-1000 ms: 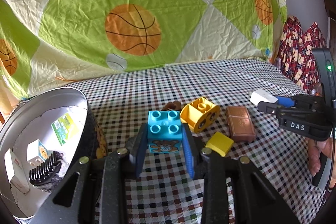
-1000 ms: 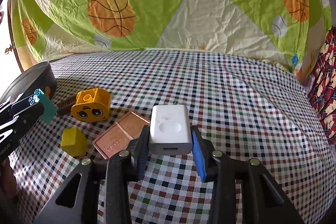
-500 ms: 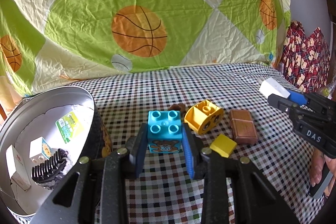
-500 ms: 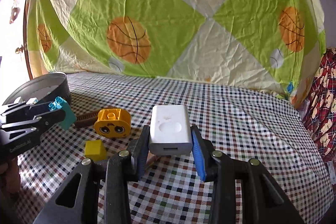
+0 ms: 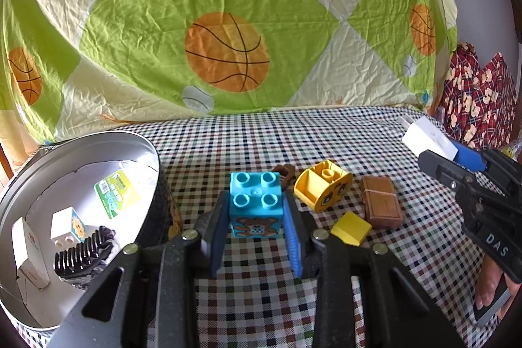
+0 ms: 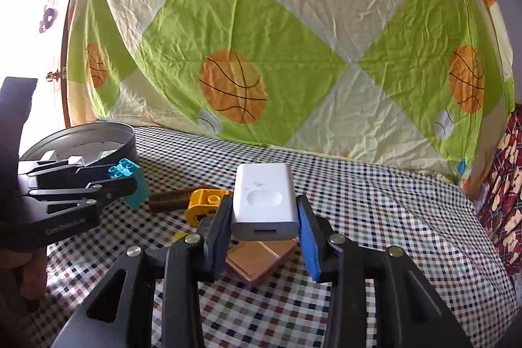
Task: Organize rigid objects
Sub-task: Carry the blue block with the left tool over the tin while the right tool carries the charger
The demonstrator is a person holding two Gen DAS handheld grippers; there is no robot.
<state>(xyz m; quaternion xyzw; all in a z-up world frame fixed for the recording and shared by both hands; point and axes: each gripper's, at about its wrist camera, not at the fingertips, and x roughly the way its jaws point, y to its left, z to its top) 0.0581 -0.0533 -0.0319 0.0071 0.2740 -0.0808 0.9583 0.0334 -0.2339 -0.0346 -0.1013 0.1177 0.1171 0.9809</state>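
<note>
Between the blue-padded fingers of the right gripper (image 6: 265, 238), at the centre of the right wrist view, sits the white plastic plug-in charger (image 6: 265, 201), clenched on both flanks with its prongs pointing away. Over the last second this view has swung: the round grey metal tin (image 6: 129, 137), then only a sliver at the left edge, now shows its full rim at middle left, and the checked tablecloth (image 6: 375, 217) has dropped lower in the frame. I read that as the charger being carried up and toward the tin.

At the left wrist view's centre, the left gripper (image 5: 256, 237) is clamped on the turquoise studded toy brick with a bear print (image 5: 255, 204), much as it was a second ago. The tin (image 5: 153, 152) lies at lower left, already holding a black toothed hair clip (image 5: 81, 253), a white printed cube (image 5: 67, 224) and a small white carton (image 5: 27, 253).

Loose on the cloth at right of centre remain the yellow arched brick with a cartoon face (image 5: 321, 185), the small yellow wedge block (image 5: 350, 227), the brown rectangular bar (image 5: 381, 201) and a dark brown piece (image 5: 287, 172) behind the brick. Both held items look bound for the tin; four more would follow.
</note>
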